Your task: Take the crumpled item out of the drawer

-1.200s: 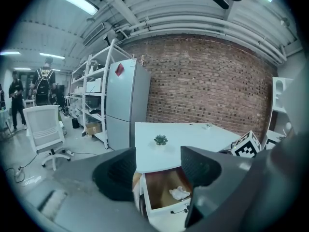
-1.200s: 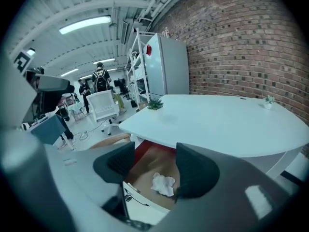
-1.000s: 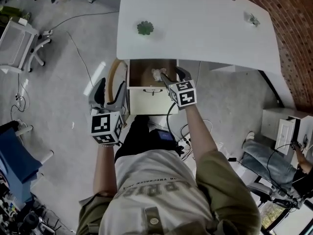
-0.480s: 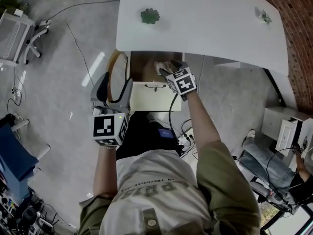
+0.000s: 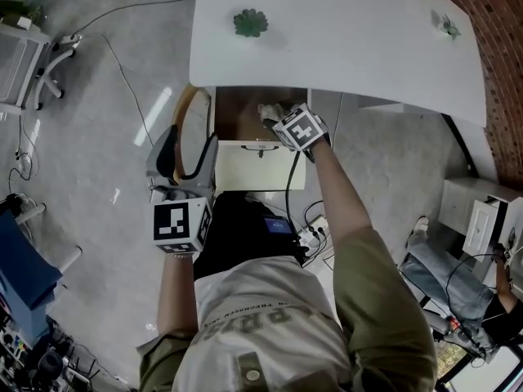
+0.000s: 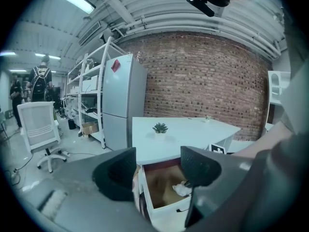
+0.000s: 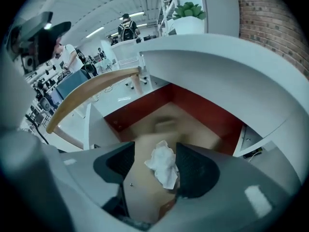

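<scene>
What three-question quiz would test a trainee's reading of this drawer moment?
1. True or false: the left gripper holds the crumpled item.
2. Where does the right gripper reach? A: onto the desk top. B: into the open drawer. C: under the chair.
3. Fill in: the right gripper's jaws stand ____, with the crumpled item between them.

Key: 1 false; 2 B; 3 apart.

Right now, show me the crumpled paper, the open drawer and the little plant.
crumpled paper [image 7: 163, 164]: right gripper view, middle of the wad.
drawer [image 5: 255, 168]: head view, its white front panel.
plant [image 5: 250, 23]: head view, centre of the leaves.
</scene>
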The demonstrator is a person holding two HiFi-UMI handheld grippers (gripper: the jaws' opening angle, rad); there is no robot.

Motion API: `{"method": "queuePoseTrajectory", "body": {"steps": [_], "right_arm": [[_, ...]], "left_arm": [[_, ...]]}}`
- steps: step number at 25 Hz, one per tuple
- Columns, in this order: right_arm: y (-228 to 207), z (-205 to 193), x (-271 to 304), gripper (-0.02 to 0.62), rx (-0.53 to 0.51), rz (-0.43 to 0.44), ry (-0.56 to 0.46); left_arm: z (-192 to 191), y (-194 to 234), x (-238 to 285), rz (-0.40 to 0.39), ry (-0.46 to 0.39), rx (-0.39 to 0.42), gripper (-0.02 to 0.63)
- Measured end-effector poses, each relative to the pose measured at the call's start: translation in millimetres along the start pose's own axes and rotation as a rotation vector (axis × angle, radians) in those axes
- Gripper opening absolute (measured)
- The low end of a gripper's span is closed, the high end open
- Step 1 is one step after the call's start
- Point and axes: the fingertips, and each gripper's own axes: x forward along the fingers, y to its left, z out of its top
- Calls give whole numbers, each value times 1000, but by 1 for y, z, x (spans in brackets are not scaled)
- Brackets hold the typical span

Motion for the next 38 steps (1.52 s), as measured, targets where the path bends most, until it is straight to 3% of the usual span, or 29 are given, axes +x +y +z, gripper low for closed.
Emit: {"method": "queuePoseTrajectory", "body": {"steps": [10, 29, 38], "right_arm": [[-1, -8, 31, 276, -52, 95, 166], [-12, -42, 76, 274, -124, 111, 379], [-22, -46, 87, 191, -174, 47, 405]], "left_arm": [[-12, 2, 8, 10, -2, -8, 302], [-33, 4, 18, 5, 26, 3, 302], [-47, 10, 15, 34, 54, -39, 302]]}}
